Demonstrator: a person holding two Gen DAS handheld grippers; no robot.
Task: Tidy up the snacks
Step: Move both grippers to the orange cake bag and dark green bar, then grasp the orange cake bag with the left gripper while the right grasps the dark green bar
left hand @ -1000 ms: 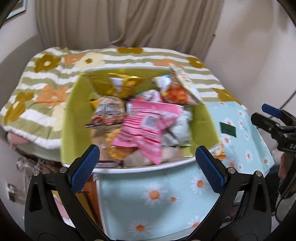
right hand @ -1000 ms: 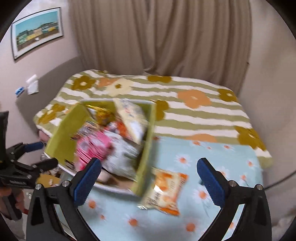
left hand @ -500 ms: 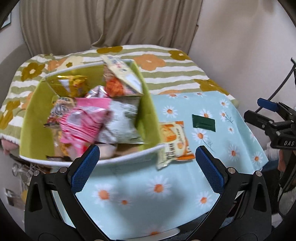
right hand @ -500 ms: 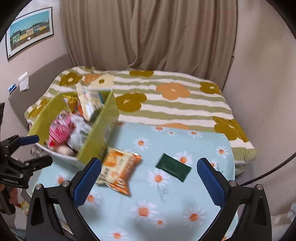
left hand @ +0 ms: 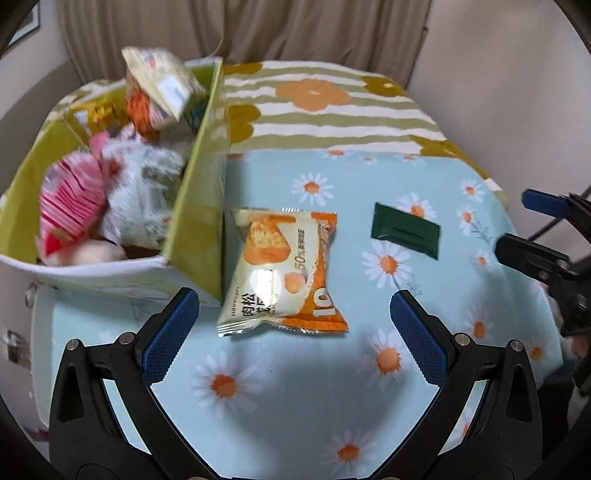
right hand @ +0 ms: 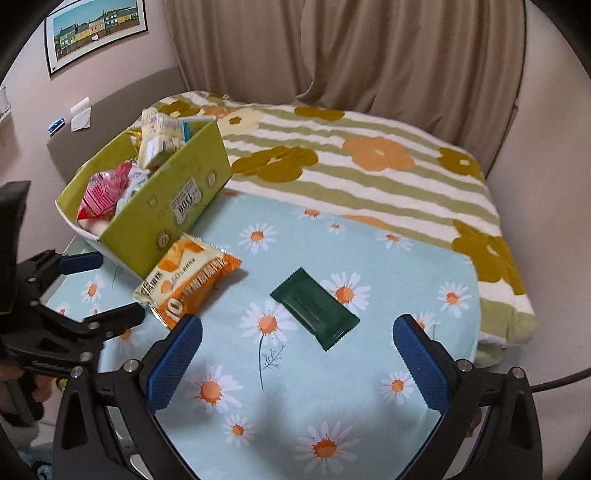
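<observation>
An orange-and-cream snack packet (left hand: 284,269) (right hand: 188,282) lies on the daisy-print cloth right beside a green box (left hand: 201,206) (right hand: 166,206) stuffed with several snack bags. A dark green flat packet (left hand: 405,230) (right hand: 314,308) rests further right on the cloth. My left gripper (left hand: 295,328) hangs open just short of the orange packet, empty. My right gripper (right hand: 297,354) is open and empty just short of the dark green packet. Each gripper shows at the edge of the other's view, the right gripper (left hand: 532,229) and the left gripper (right hand: 99,288).
The blue daisy cloth (right hand: 295,387) covers a small table against a bed with a striped flower blanket (right hand: 369,158). Beige curtains (right hand: 369,55) hang behind. A framed picture (right hand: 96,26) is on the left wall. A cable runs at the right edge.
Both views swung right, from the box toward the open cloth. The orange packet and the dark green packet came into the middle of view. Both grippers stayed open.
</observation>
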